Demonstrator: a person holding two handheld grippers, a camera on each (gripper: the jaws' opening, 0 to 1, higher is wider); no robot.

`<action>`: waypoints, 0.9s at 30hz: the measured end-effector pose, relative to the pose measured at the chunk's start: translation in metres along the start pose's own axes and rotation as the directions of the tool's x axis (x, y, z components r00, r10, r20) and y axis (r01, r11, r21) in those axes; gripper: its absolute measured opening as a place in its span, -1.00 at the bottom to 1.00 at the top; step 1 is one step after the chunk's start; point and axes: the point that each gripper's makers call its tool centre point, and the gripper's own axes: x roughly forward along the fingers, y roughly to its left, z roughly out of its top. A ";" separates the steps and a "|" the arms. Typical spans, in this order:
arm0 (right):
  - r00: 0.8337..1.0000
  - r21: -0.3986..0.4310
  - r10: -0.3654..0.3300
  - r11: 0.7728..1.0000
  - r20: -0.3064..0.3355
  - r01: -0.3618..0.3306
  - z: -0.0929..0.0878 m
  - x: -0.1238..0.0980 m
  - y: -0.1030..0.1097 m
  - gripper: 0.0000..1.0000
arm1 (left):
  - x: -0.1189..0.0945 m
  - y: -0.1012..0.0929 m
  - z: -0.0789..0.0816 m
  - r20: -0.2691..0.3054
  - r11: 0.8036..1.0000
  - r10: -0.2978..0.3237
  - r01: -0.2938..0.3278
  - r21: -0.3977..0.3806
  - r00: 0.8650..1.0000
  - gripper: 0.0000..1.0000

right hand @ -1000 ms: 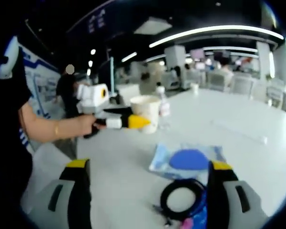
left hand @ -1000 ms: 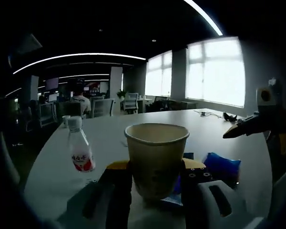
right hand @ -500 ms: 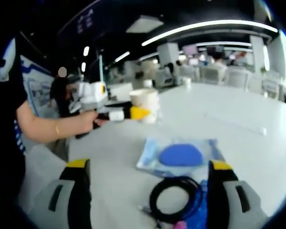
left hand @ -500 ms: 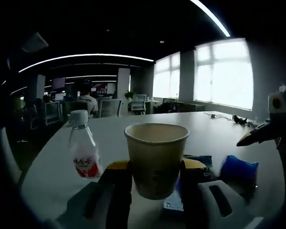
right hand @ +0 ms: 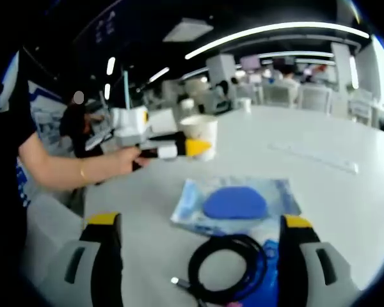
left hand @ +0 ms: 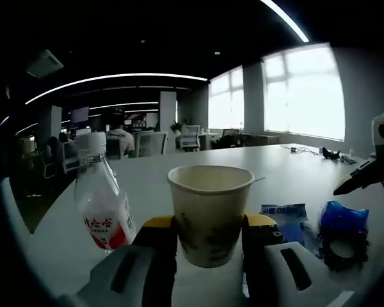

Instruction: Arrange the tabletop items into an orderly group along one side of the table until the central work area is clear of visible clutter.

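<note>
Just beside the bottle (left hand: 101,203), your left gripper (left hand: 208,238) pinches the paper cup (left hand: 210,211) above the table (left hand: 294,173); swing carelessly and it topples the bottle. Your right gripper (right hand: 198,256), jaws spread, straddles the black cable (right hand: 227,267).

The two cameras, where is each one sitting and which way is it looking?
Left gripper view: rides on the left tool, looks along the table at the paper cup it holds and a bottle; its own jaws show.
Right gripper view: rides on the right tool, looks over a black cable and blue packet; its jaws and the person's arm show.
Shared: cup, packet, table.
</note>
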 end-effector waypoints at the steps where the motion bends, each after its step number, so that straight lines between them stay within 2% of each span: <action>1: 1.000 0.000 -0.002 1.000 -0.001 0.002 -0.001 0.000 -0.001 0.99 | 0.002 0.002 -0.002 0.001 1.000 0.004 -0.004 -0.001 1.000 -0.25; 13: 0.999 0.018 -0.031 0.999 -0.009 0.031 -0.008 0.004 -0.012 0.98 | 0.020 0.021 -0.019 -0.009 0.998 0.056 -0.056 -0.014 0.998 -0.25; 27: 0.999 0.030 -0.049 0.998 -0.007 0.049 -0.010 0.007 -0.021 0.97 | 0.031 0.028 -0.033 -0.033 0.997 0.075 -0.075 -0.019 0.997 -0.24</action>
